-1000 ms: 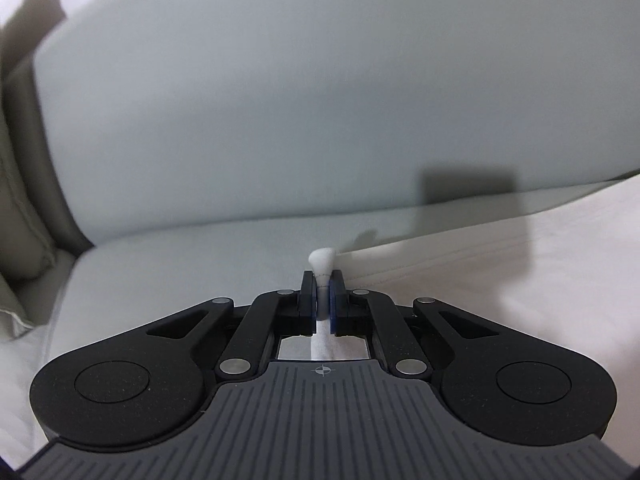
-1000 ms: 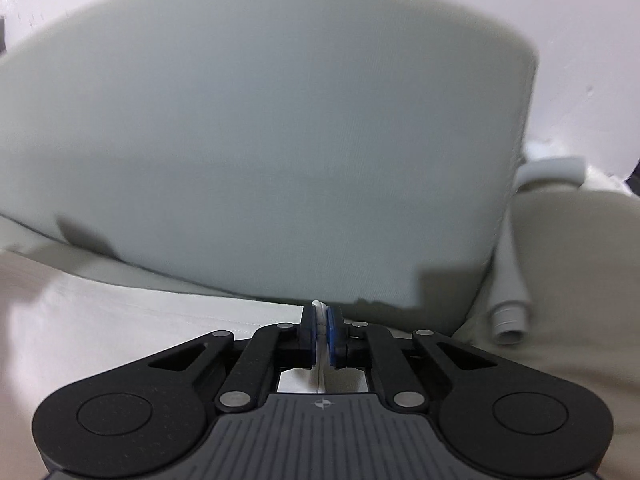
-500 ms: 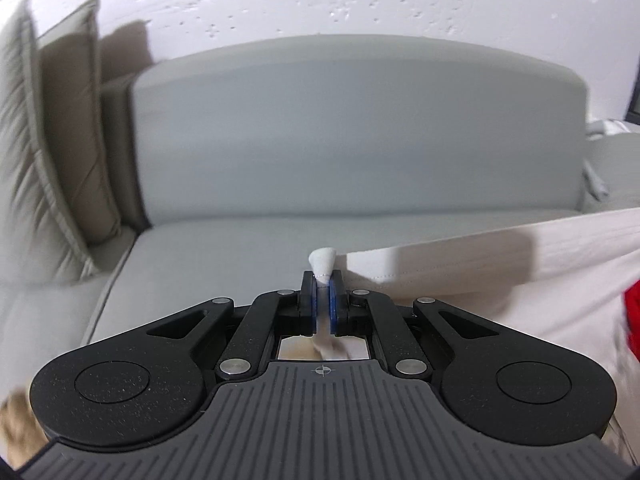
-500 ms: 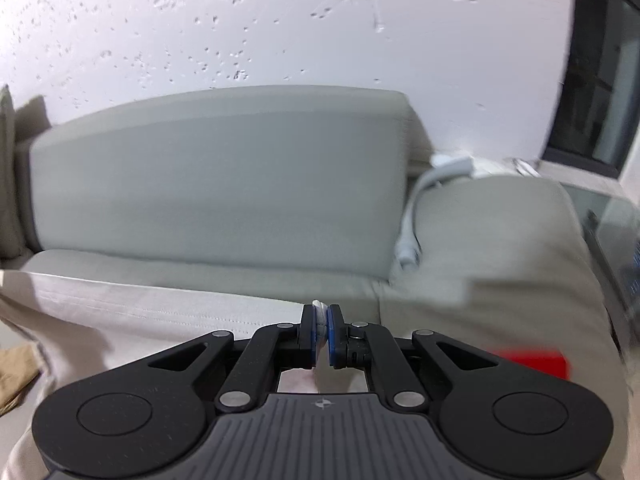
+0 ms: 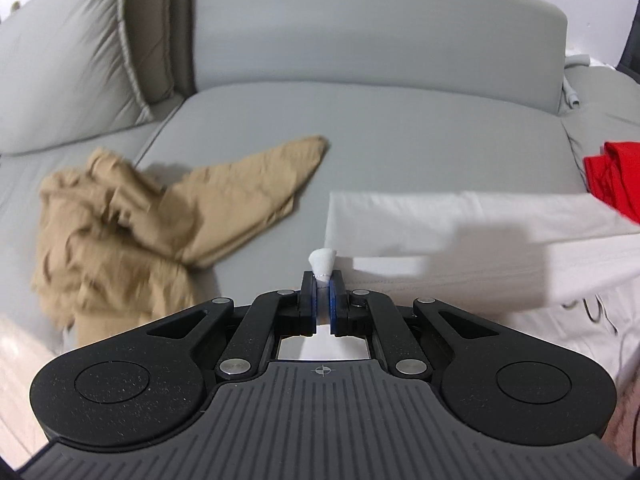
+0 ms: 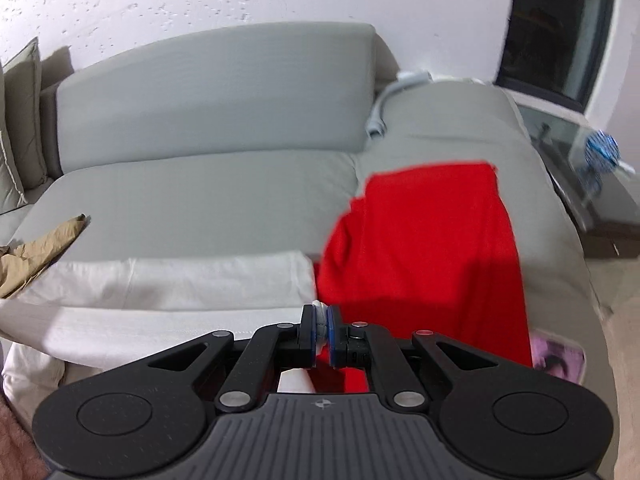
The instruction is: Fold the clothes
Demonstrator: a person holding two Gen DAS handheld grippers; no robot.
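Two grippers each clamp one corner of the white garment [image 5: 460, 216]. The left gripper [image 5: 322, 280] has its jaws nearly closed on a bunched white tip that protrudes above the blue pads [image 5: 333, 308]. The right gripper [image 6: 320, 322] is likewise nearly closed on a small white nub of the same cloth. Between the two grips the garment's near edge runs taut and straight, and the fabric lies folded across the front of the grey sofa seat [image 5: 400, 132], with its lower part hanging over the seat front.

Left of the garment, a crumpled tan garment [image 5: 132, 216] lies on the seat, apart from the white edge. On the right, a red garment [image 6: 428, 248] drapes over the sofa arm, touching the white cloth's right end. Bare seat cushion lies behind the garment up to the backrest [image 6: 216, 92]. A grey cable end [image 6: 378, 124] lies at the cushion junction.
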